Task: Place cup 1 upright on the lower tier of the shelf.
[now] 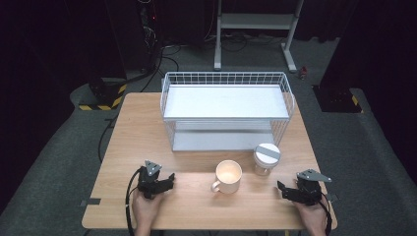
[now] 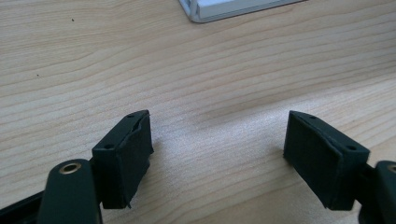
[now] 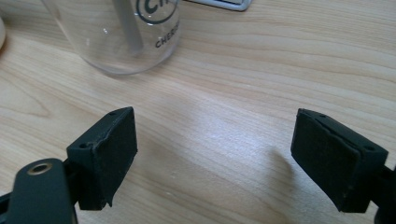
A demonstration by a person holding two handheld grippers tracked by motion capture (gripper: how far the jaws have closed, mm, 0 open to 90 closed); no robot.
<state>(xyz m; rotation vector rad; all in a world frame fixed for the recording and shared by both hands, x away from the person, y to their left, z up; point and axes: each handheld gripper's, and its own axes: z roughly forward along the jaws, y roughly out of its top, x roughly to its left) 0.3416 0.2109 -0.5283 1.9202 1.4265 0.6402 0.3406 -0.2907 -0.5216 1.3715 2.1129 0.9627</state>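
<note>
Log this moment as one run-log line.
left gripper: open, empty, on table | right gripper: open, empty, near glass jar | mug: upright, untouched | wire rack: behind

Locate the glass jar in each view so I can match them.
High view: jar right of centre, beside the mug, in front of the rack.
Left gripper view: not in it; bare table and a rack corner at top.
Right gripper view: jar top left, clear with printed lettering, ahead of the open jaws.
Shared landmark: the white rack base edge at the top of both gripper views.
</note>
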